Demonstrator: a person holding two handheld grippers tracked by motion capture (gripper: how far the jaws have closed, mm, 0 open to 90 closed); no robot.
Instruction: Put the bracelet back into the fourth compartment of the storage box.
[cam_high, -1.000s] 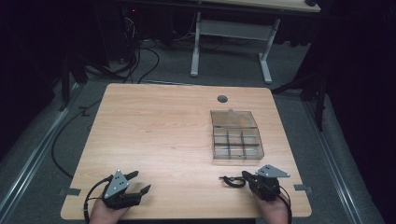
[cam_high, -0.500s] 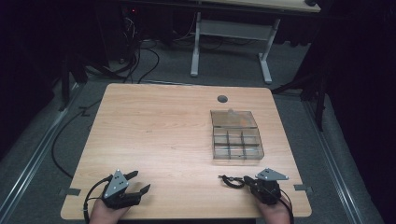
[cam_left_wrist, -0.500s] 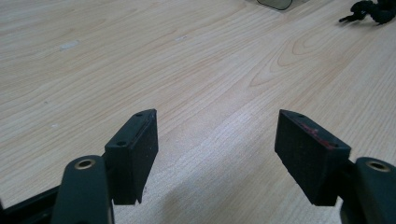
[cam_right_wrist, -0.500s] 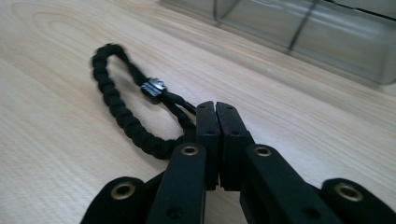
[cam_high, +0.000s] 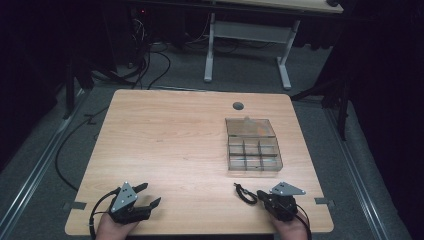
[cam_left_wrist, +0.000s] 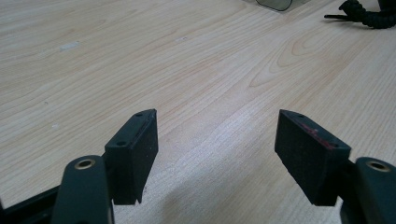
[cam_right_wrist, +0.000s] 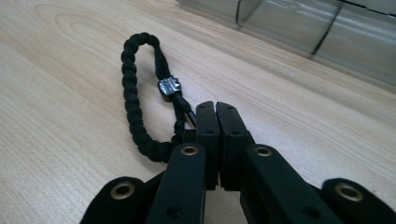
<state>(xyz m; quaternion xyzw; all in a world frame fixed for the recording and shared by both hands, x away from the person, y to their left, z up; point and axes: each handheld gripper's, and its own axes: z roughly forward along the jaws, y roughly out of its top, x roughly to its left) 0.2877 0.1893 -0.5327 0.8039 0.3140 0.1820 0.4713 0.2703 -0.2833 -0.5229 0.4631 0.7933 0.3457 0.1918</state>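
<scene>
From above, both grippers rest at the table's near edge, the left gripper apart from everything, the right gripper just short of the clear box.

Left gripper view: jaws wide, nothing between, probably waiting.

Right gripper view: jaws pressed together beside the cord loop; whether they pinch it, I cannot tell. The loop stretches away from the jaws, its long axis toward the box.

My table is pale wood-grain, smooth with a soft sheen. Near its right edge, the compartment box is clear, glossy plastic. Beside the box, the bracelet is matt black braided cord with a shiny metal bead.
</scene>
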